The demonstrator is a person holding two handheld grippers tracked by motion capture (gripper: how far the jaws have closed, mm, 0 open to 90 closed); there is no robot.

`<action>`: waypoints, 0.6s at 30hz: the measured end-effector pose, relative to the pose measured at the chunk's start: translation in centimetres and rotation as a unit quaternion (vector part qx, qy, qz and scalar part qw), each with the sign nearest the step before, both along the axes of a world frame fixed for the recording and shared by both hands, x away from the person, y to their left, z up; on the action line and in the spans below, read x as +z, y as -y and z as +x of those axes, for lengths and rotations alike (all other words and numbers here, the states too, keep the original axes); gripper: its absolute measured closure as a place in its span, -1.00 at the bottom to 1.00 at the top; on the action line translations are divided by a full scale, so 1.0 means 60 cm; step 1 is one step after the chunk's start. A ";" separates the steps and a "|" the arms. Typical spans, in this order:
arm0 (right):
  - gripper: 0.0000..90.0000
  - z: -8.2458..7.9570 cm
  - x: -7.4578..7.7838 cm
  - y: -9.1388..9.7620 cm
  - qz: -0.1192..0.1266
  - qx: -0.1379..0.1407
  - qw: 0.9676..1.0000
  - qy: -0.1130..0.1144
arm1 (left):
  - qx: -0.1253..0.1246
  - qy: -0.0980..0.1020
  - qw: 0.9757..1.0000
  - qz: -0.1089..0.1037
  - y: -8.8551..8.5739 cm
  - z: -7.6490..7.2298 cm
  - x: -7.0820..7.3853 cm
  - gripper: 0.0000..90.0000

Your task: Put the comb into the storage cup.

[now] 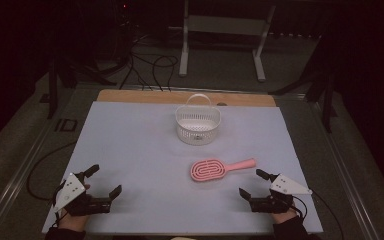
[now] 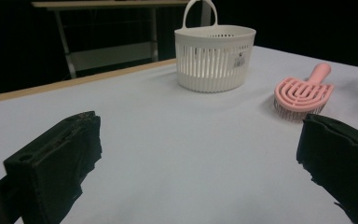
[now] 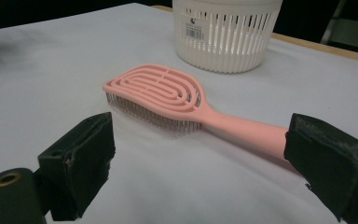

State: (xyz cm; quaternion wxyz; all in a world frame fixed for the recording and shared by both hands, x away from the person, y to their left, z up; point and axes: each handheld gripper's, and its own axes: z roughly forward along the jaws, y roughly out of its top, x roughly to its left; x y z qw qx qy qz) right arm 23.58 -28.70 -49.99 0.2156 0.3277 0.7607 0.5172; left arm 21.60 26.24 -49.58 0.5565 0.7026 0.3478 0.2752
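Observation:
A pink hairbrush lies bristles down on the pale table cover, its handle pointing right in the high view. Behind it stands a white slatted basket with an upright handle. My left gripper rests at the near left, open, nothing between its jaws. My right gripper sits at the near right, just short of the brush, open, with the brush handle lying close to its right jaw in the right gripper view.
The table cover leaves a wooden strip bare along the far edge. Beyond the table stand a white frame's legs and loose cables on the floor. Free cover lies between the grippers and on the left.

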 end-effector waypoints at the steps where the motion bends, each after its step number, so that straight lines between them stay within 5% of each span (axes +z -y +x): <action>1: -0.81 0.000 0.000 0.000 -0.002 0.000 1.000 0.000 | 0.000 0.000 1.000 0.000 0.000 0.000 0.000 -1.00; 8: -0.81 -0.007 0.013 0.002 0.008 -0.003 1.000 0.005 | -0.001 -0.005 1.000 0.003 0.004 0.004 -0.001 -1.00; 18: -0.81 -0.015 0.041 -0.008 -0.018 0.005 1.000 -0.009 | 0.000 -0.002 1.000 -0.002 0.003 0.004 0.000 -1.00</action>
